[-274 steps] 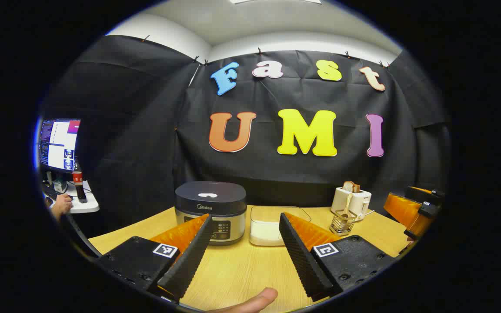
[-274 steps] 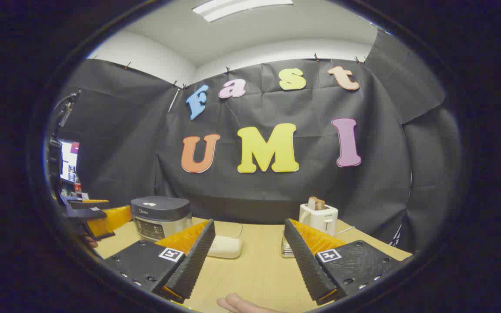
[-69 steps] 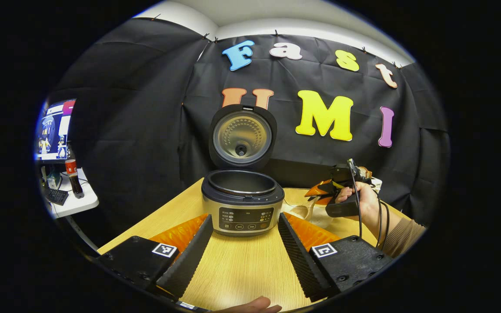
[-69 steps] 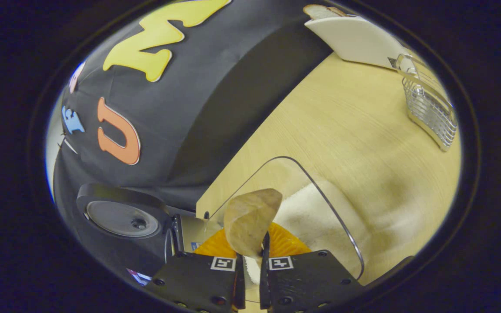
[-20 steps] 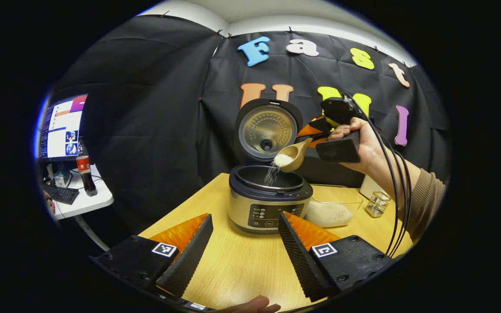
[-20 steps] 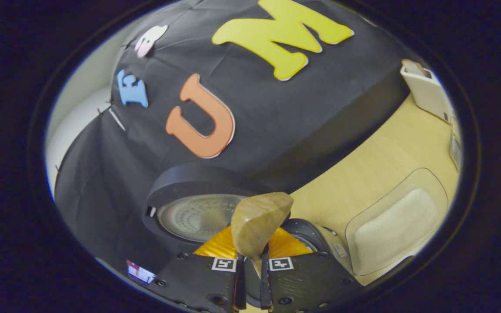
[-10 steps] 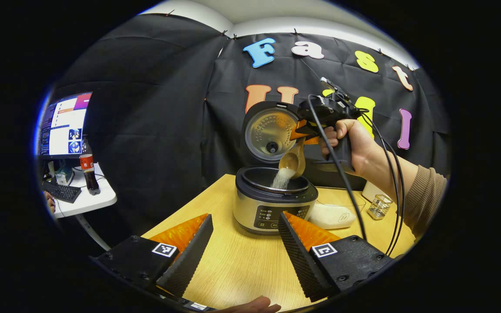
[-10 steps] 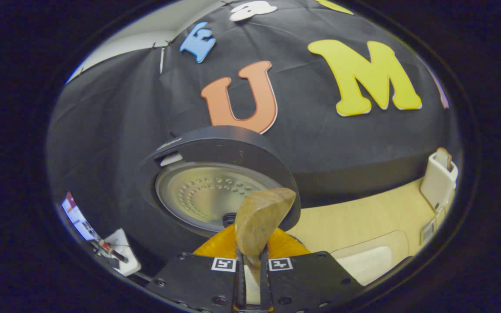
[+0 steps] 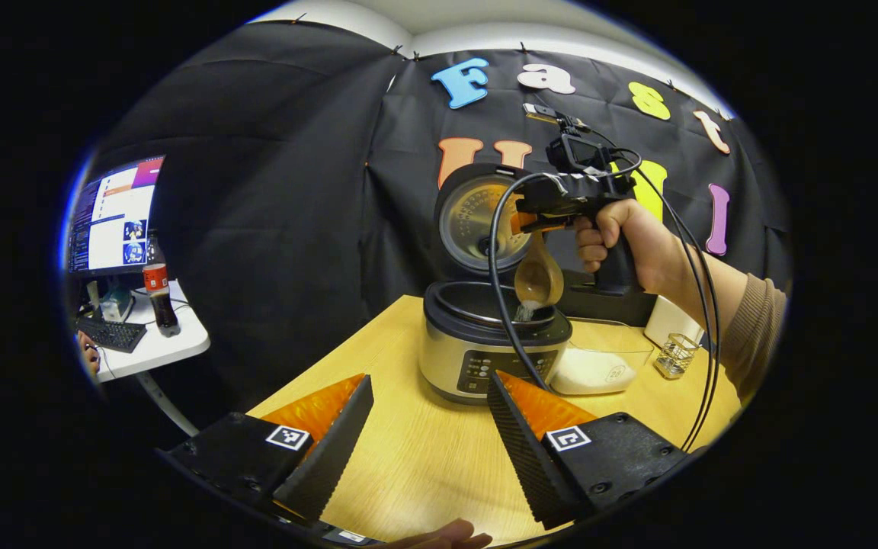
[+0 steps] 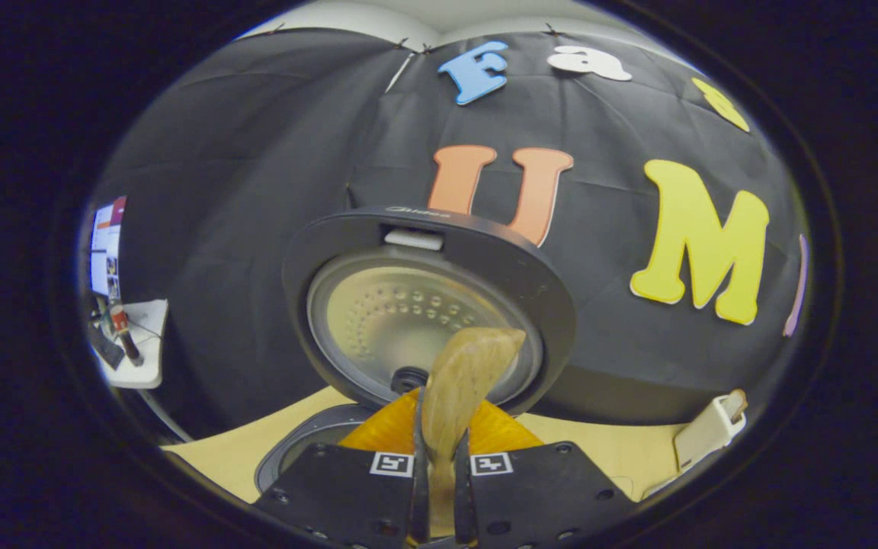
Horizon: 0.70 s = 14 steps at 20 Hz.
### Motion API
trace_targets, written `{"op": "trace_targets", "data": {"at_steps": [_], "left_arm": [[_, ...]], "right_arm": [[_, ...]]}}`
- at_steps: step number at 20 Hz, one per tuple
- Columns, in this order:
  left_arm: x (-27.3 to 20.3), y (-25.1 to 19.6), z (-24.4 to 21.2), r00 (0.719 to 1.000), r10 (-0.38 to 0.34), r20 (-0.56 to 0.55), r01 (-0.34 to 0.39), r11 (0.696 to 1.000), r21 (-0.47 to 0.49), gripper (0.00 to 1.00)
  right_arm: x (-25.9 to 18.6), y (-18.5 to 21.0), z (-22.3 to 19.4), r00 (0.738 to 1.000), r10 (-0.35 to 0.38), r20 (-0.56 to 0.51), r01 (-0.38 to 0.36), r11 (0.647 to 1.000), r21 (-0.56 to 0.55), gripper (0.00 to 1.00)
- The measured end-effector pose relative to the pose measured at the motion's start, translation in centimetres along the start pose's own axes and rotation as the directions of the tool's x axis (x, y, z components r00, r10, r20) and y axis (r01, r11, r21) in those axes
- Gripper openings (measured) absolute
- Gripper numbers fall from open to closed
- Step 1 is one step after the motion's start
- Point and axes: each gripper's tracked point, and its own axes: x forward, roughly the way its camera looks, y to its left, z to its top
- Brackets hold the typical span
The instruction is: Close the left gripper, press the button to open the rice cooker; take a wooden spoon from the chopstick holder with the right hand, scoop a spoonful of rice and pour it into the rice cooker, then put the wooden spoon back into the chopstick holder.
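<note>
Wooden table (image 9: 408, 457); left claw (image 9: 427, 438) apart, right claw (image 10: 437, 488) clamped on wooden spoon (image 10: 462, 381).

I see a light wooden table (image 9: 416, 457) bearing four items. The rice cooker (image 9: 494, 343) stands toward its far side, lid raised. Just to the cooker's right sits a clear container of rice (image 9: 597, 371), then a small chopstick holder (image 9: 674, 356). A white toaster (image 9: 666, 322) stands behind the holder at the table's far edge, against the wall.
</note>
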Motion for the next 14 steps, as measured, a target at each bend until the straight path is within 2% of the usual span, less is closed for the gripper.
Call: {"op": "trace_targets", "data": {"at_steps": [3, 5, 9, 14], "left_arm": [[-0.2, 0.5, 0.3, 1.0, 0.028, 0.012, -0.028, 0.999, 0.03, 0.97], [0.0, 0.0, 0.0, 1.0, 0.025, 0.004, -0.025, 0.999, 0.04, 0.96], [0.2, -0.6, -0.3, 1.0, 0.027, -0.007, -0.027, 0.998, 0.055, 0.97], [0.1, -1.5, 0.2, 1.0, 0.022, 0.022, -0.023, 0.999, 0.035, 0.96]], "right_arm": [[-0.4, 0.3, 0.3, 0.999, -0.03, 0.044, 0.036, 0.989, -0.145, 0.12], [-0.8, 0.3, 0.4, 0.997, -0.038, 0.066, 0.049, 0.981, -0.186, 0.12], [-2.6, -0.9, 1.5, 0.995, -0.026, 0.097, 0.041, 0.987, -0.155, 0.14], [-5.4, -7.9, 1.8, 0.986, -0.105, 0.127, 0.116, 0.99, -0.086, 0.12]]}}
